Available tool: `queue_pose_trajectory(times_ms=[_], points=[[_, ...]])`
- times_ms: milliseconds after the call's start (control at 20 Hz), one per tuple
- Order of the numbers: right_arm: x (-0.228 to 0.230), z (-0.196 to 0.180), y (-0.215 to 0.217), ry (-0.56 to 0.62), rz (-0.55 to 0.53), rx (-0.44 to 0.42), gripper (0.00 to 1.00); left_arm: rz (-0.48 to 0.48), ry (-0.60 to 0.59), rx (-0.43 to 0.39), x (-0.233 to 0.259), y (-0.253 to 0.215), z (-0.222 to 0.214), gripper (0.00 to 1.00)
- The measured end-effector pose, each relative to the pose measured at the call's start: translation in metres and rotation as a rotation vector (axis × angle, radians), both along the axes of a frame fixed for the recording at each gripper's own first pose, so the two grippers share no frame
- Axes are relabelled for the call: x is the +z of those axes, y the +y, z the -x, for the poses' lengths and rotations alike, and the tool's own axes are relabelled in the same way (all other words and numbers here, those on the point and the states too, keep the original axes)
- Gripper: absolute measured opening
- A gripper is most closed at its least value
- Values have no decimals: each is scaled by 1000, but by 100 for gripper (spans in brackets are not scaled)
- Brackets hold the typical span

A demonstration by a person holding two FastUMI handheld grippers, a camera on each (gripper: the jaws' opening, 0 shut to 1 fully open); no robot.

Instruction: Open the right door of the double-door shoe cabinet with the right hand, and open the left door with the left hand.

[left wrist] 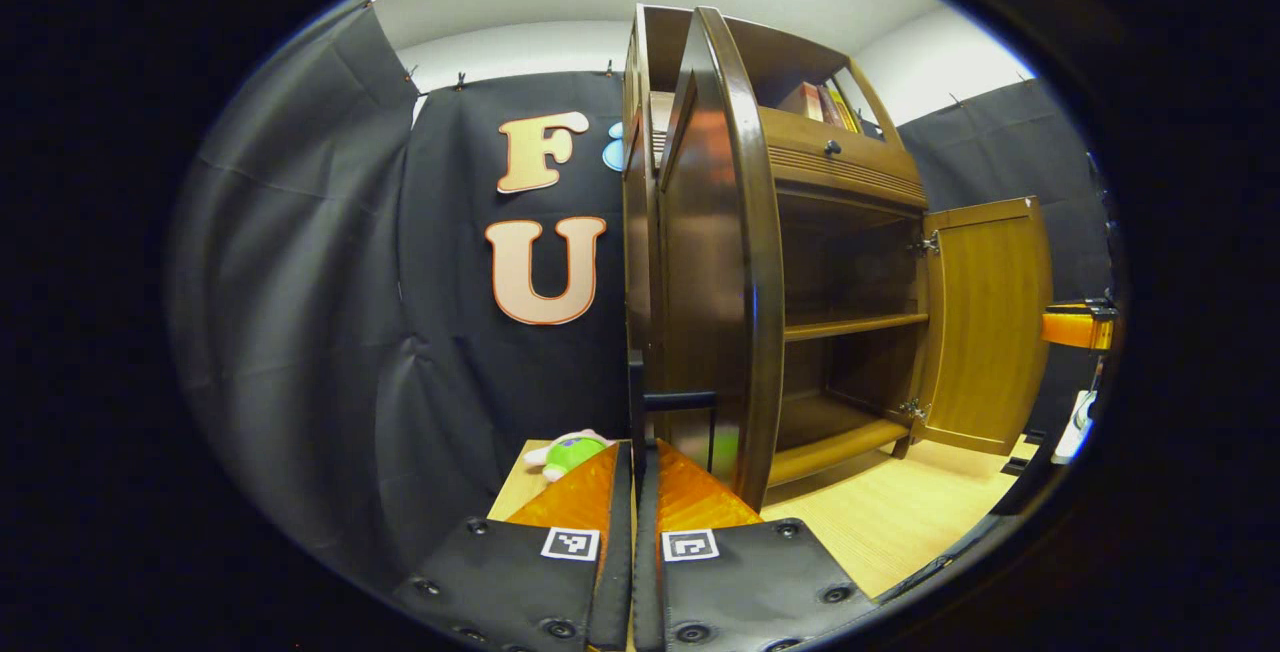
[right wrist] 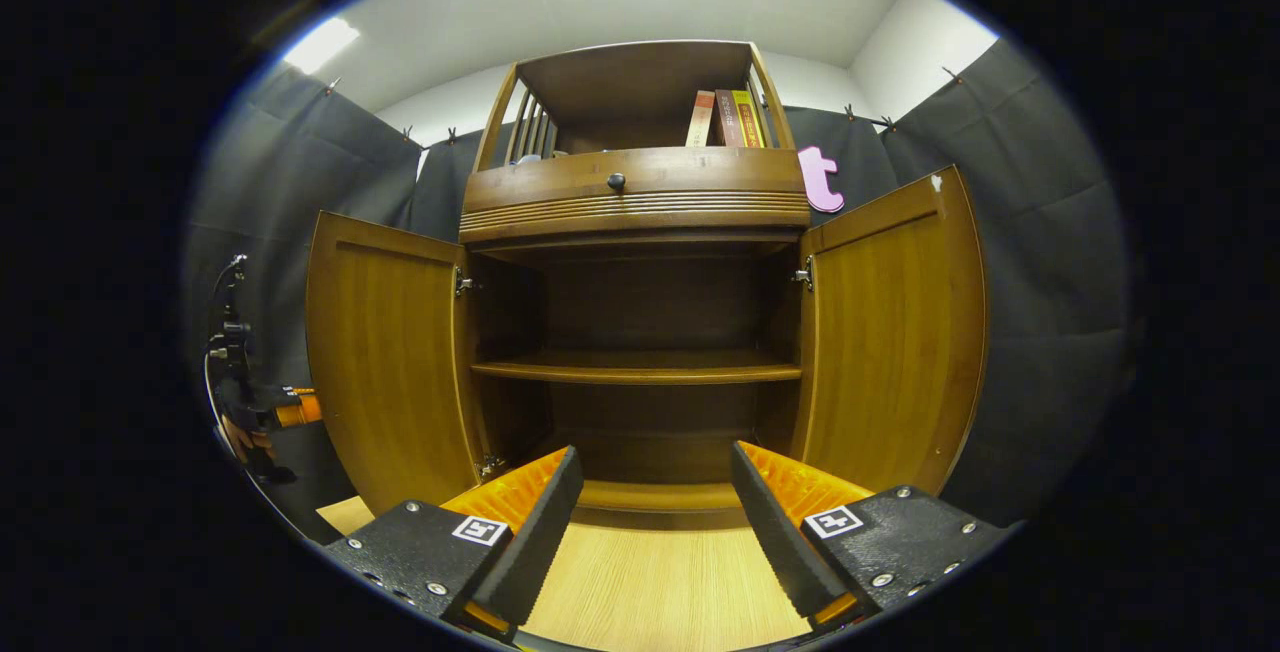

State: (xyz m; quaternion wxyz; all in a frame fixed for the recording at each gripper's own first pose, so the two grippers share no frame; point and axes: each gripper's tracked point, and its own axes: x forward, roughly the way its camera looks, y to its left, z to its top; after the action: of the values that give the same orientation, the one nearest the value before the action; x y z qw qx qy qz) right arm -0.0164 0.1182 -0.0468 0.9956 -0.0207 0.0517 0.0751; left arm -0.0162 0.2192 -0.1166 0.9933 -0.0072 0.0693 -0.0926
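Observation:
The brown wooden shoe cabinet (right wrist: 640,197) stands with both doors swung wide, baring an inner shelf (right wrist: 640,368). In the left gripper view the left door (left wrist: 720,262) shows edge-on right in front of me. My left gripper (left wrist: 636,447) is shut on that door's dark bar handle (left wrist: 680,399). The right door (left wrist: 985,322) hangs open beyond it. In the right gripper view my right gripper (right wrist: 655,492) stands open, low before the cabinet's middle, touching nothing, between the left door (right wrist: 390,372) and the right door (right wrist: 895,332). The left gripper (right wrist: 250,412) sits behind the left door's outer face.
A green plush toy (left wrist: 570,452) lies on the pale wooden floor (right wrist: 660,582) left of the cabinet. Books (right wrist: 725,119) stand on the top shelf above a drawer with a round knob (right wrist: 616,180). Black cloth walls close in on both sides.

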Motion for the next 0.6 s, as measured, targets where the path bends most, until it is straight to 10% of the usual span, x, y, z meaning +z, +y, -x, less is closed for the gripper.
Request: queue_pose_trajectory(times_ms=[600], points=[[1,-11,-19,9,-36,32,92,-8,43,15,27,-38,91,15]])
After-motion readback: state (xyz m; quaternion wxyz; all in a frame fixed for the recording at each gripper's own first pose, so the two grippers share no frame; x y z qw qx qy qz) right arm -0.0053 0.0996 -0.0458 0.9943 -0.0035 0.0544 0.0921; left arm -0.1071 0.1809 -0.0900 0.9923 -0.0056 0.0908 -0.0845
